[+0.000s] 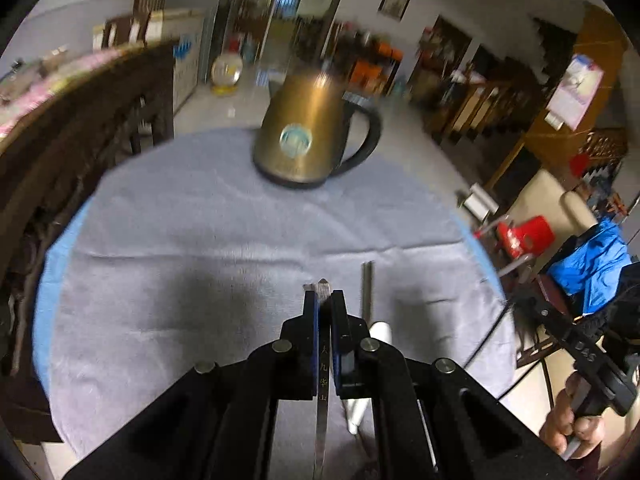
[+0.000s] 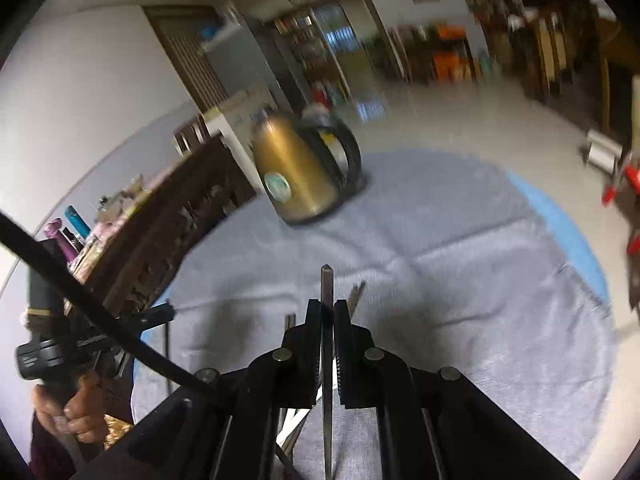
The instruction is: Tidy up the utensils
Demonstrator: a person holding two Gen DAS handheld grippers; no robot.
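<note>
A: How many utensils are seen, and where?
B: Two metal chopsticks are clamped above the counter [image 1: 168, 216], short of the kettle [image 1: 308, 136]: chopstick [image 1: 322, 380] by left tongs [image 1: 324, 300], second chopstick [image 2: 327, 300] by right tongs [image 2: 327, 308].
A: Containers?
B: One kettle; contents cannot be told.

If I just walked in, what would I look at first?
Probably the shiny golden kettle with its black handle, standing at the far side of the round table under a grey cloth. Up close, the left gripper is shut on a flat metal chopstick, and the right gripper pinches another metal chopstick.
</note>
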